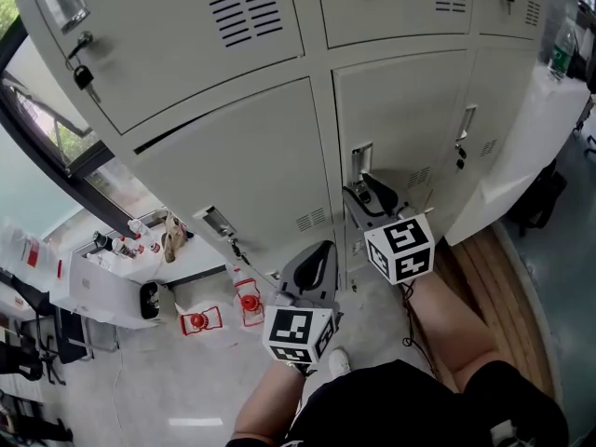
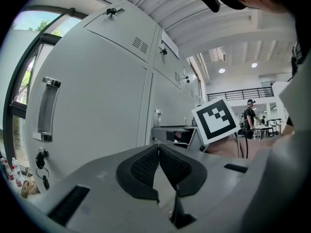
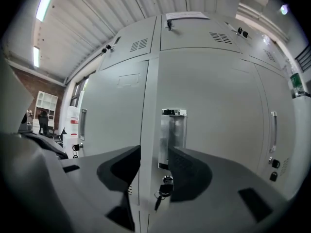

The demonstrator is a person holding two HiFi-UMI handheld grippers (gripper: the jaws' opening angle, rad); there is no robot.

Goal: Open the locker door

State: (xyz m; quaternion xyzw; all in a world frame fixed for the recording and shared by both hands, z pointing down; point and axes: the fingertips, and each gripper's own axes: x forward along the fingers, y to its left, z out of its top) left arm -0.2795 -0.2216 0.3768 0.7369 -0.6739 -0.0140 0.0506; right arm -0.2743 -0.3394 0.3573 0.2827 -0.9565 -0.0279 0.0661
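The locker door (image 3: 214,130) is shut. Its upright handle (image 3: 173,135), with the key (image 3: 165,187) below, lies at twelve o'clock from the nearer right gripper (image 3: 154,154), whose spread, empty jaws seem just short of it. The left gripper (image 2: 159,150), jaws pressed together, hangs at seven o'clock.

The locker doors (image 1: 233,170) are a plain pale grey, broken only by dark rows of vent slots (image 1: 244,14). The handle (image 3: 173,130) on the middle door is bright silver, with a dark key (image 3: 164,186) beneath it. The left gripper (image 2: 158,148) and right gripper (image 3: 154,153) have grey bodies and black textured pads (image 2: 146,166). Each cube (image 1: 400,248) is white with black square markers. Two red objects (image 1: 198,321) stand on the pale grey floor (image 1: 168,389), and a wooden strip (image 1: 484,268) is brown. The person's shorts (image 1: 410,403) are black.
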